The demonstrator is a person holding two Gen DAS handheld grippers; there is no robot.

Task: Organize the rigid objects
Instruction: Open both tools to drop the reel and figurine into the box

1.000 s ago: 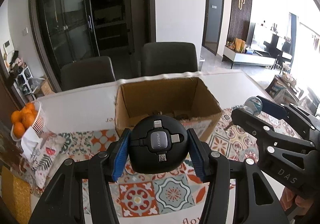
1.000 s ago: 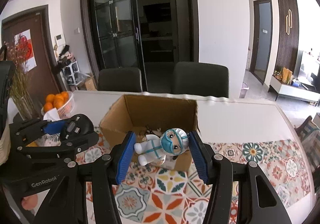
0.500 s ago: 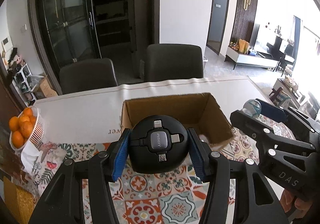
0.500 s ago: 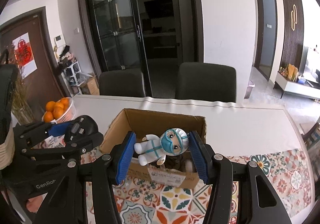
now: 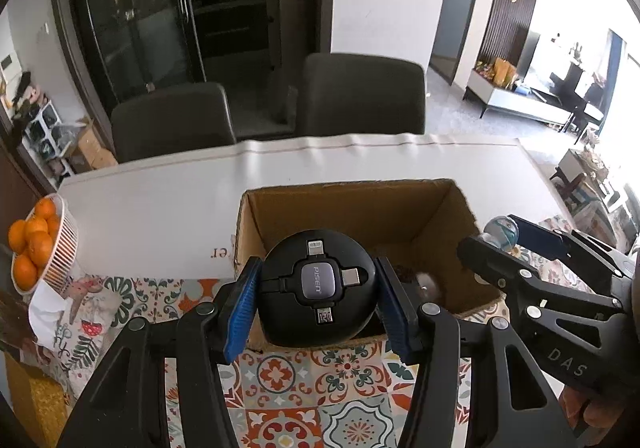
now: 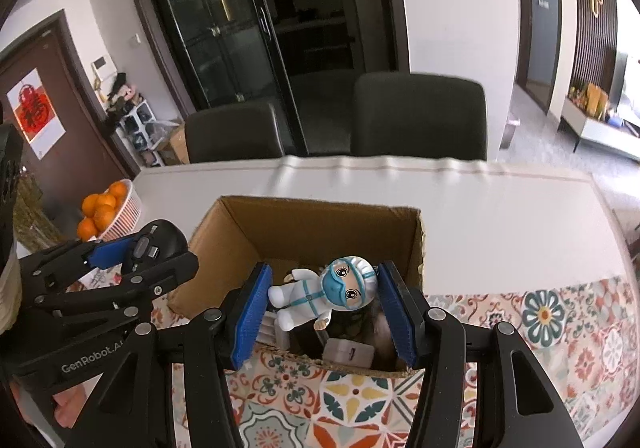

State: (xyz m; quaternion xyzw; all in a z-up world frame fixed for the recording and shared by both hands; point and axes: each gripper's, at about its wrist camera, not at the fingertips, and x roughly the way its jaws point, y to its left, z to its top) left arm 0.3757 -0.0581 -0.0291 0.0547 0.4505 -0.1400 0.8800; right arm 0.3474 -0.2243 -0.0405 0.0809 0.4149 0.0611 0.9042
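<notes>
Status: transport phase, release pending. The left gripper [image 5: 318,298] is clamped on a round black multi-plug charging-cable reel [image 5: 318,290], both blue pads pressing its sides; in the left wrist view the reel sits over the near wall of the open brown cardboard box [image 5: 360,208], at 6 o'clock of the box opening. The right gripper [image 6: 326,302] is clamped on a small white-suited toy figure with a blue mask and goggles [image 6: 320,296], held lying sideways between the pads above the near half of the box interior. Neither item rests in the box yet. Already inside the box, on its floor, lie a pale grey rectangular adapter [image 6: 348,354] and some darker items that cannot be identified. The box stands on the table [image 6: 500,216], partly on a patterned tile-print cloth [image 6: 560,316]. A white basket of oranges [image 6: 106,210] stands at 9 o'clock of the box, well apart. Remaining, as judged: lower both items into the box and open both grippers. No further loose items for sorting are visible.
</notes>
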